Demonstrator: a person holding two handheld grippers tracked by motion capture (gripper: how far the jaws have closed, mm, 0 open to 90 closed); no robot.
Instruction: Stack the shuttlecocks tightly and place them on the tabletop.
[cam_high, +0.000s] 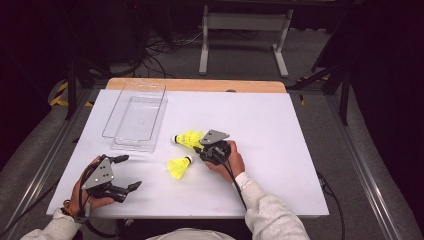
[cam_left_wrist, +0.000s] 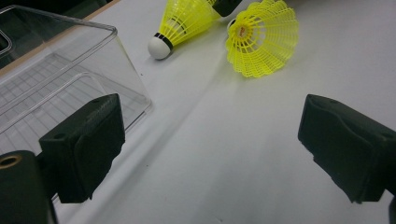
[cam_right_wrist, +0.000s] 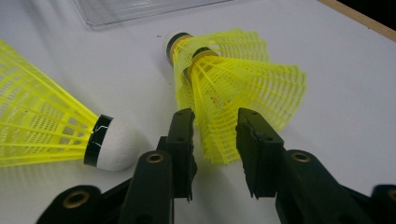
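Nothing sits in the clear box (cam_high: 134, 120) yet: both shuttlecocks lie just right of it, the right gripper (cam_right_wrist: 215, 135) loosely straddling the stacked shuttlecock's (cam_right_wrist: 238, 88) skirt, the left gripper (cam_left_wrist: 210, 144) wide open and empty.

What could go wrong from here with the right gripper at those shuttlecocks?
1. The right gripper has its jaws around the thin mesh skirt of the stacked shuttlecocks; closing could crush or bend it.
2. Two appear nested there, so a lift by the outer skirt might pull them apart or drop one.
3. The lone shuttlecock lies close by and may get knocked and roll.
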